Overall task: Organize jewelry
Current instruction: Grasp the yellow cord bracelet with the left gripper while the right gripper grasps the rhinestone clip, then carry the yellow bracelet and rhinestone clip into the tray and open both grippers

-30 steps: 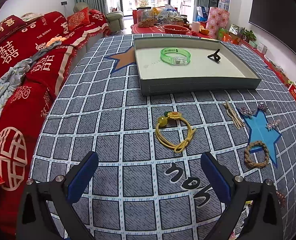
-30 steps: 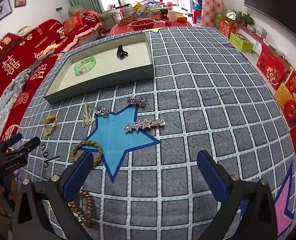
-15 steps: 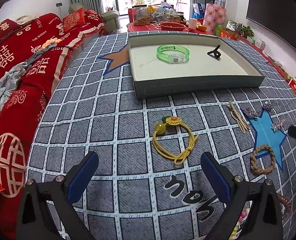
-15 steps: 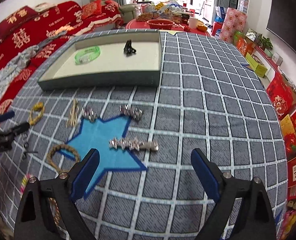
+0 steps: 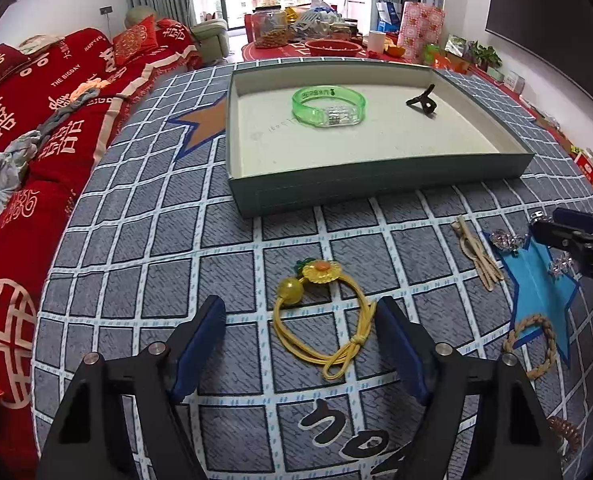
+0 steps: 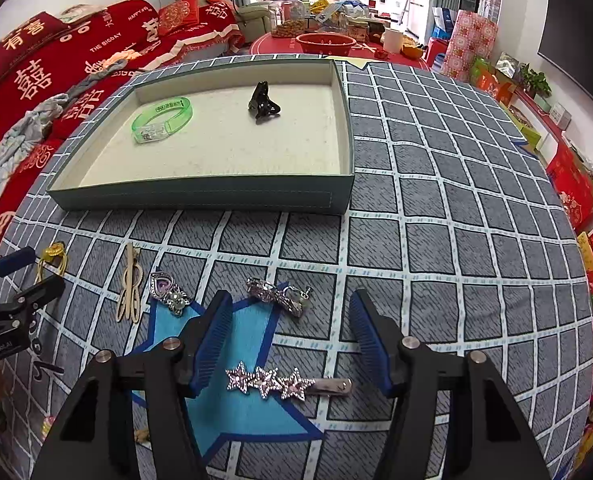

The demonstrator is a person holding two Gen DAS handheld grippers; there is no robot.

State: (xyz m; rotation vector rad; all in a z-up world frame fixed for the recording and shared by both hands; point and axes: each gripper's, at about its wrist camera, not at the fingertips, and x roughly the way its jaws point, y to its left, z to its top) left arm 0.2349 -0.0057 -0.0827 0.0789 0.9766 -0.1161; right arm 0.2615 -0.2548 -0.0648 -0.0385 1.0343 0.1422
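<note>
Both tongs have come down and forward since the earlier frames. The right tongs (image 6: 290, 340) now straddle the star hair clip (image 6: 288, 383), its long axis running three to nine o'clock across the gap; the jaws are closing, not yet touching it. The left tongs (image 5: 300, 344), also closing and empty, frame the yellow hair tie (image 5: 322, 320). The tray (image 6: 200, 196) lies at twelve o'clock.
</note>
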